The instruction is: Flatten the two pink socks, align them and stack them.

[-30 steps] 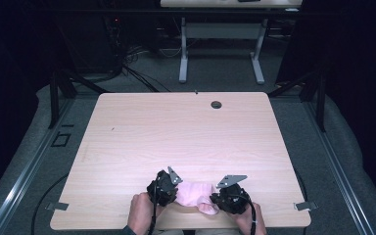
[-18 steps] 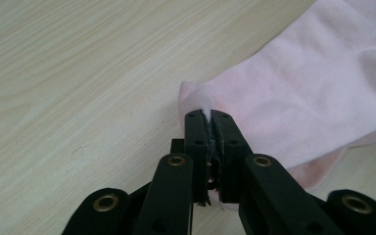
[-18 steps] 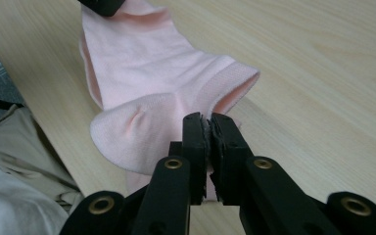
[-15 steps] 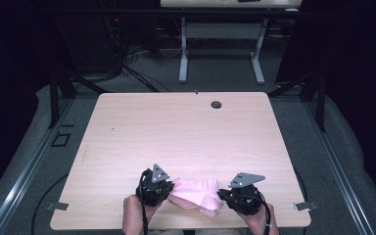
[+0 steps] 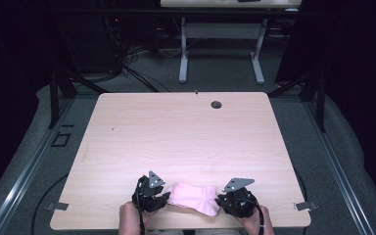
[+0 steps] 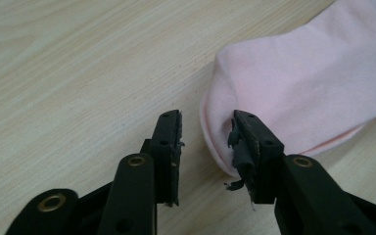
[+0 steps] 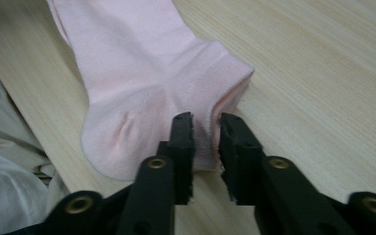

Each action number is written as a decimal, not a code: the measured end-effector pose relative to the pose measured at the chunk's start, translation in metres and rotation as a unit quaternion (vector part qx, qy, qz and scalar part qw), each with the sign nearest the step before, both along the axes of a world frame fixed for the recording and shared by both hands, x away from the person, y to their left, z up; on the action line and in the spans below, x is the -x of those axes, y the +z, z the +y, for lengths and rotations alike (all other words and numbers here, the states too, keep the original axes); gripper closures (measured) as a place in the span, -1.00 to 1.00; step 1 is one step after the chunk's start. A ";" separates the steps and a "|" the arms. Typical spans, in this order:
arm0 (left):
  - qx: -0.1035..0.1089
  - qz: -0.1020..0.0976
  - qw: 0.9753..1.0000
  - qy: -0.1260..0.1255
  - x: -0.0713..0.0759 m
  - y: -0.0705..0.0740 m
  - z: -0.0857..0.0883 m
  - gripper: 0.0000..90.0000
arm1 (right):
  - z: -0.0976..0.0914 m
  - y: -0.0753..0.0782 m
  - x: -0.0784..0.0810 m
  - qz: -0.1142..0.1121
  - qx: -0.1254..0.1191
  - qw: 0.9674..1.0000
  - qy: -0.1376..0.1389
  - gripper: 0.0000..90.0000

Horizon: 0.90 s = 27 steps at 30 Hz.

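Pink sock [image 5: 194,199] flat at the near table [image 5: 186,142] edge, toe by left gripper [image 6: 206,131], cuff by right gripper [image 7: 205,128], both jaws just eased apart, pinching nothing: back off level, without snagging fabric.

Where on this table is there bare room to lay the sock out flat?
Bare wood runs from the pink sock back to the cable hole at the far edge, and out to both side edges of the table. It is crowded only along the near edge, where the left tool and right tool flank the sock.
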<state>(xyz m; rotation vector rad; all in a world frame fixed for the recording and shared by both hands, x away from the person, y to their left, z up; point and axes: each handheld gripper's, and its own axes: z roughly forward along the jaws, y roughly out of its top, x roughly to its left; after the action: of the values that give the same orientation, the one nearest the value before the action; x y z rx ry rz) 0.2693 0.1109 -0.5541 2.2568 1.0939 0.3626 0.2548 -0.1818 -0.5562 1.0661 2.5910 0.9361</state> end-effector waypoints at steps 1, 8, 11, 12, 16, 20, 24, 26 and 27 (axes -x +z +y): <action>-0.001 0.004 1.000 -0.003 0.000 -0.002 0.000 0.40 | 0.001 -0.002 0.000 0.001 0.000 1.000 0.002 0.58; 0.002 0.013 1.000 -0.014 0.002 -0.006 -0.001 0.78 | 0.005 -0.007 -0.002 -0.002 0.013 1.000 0.005 0.78; 0.002 0.010 1.000 -0.014 0.003 -0.007 -0.001 0.79 | 0.006 -0.007 -0.005 -0.007 0.019 1.000 0.003 0.80; 0.002 0.010 1.000 -0.014 0.003 -0.007 -0.001 0.78 | 0.006 -0.007 -0.008 -0.004 0.021 1.000 0.004 0.80; 0.005 0.007 1.000 -0.013 0.003 -0.008 0.000 0.64 | 0.006 -0.007 -0.015 -0.003 0.021 1.000 0.003 0.80; 0.018 -0.002 1.000 -0.001 0.002 -0.004 0.003 0.18 | 0.005 -0.006 -0.016 -0.001 0.017 1.000 0.006 0.75; 0.029 -0.018 0.999 0.004 0.003 0.005 0.006 -0.23 | 0.001 0.000 -0.013 -0.011 -0.001 1.000 -0.003 0.56; 0.033 -0.027 0.999 0.002 0.004 0.014 0.010 -0.39 | -0.002 0.005 -0.012 -0.017 -0.007 1.000 -0.003 0.48; 0.037 -0.033 0.999 0.003 0.005 0.017 0.011 -0.39 | -0.004 0.009 -0.011 -0.021 -0.009 1.000 -0.007 0.42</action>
<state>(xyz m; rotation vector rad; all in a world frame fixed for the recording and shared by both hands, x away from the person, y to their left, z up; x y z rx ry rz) 0.2645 0.1224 -0.5372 2.1620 1.0641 0.3913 0.2658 -0.1861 -0.5476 1.0579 2.5428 0.9701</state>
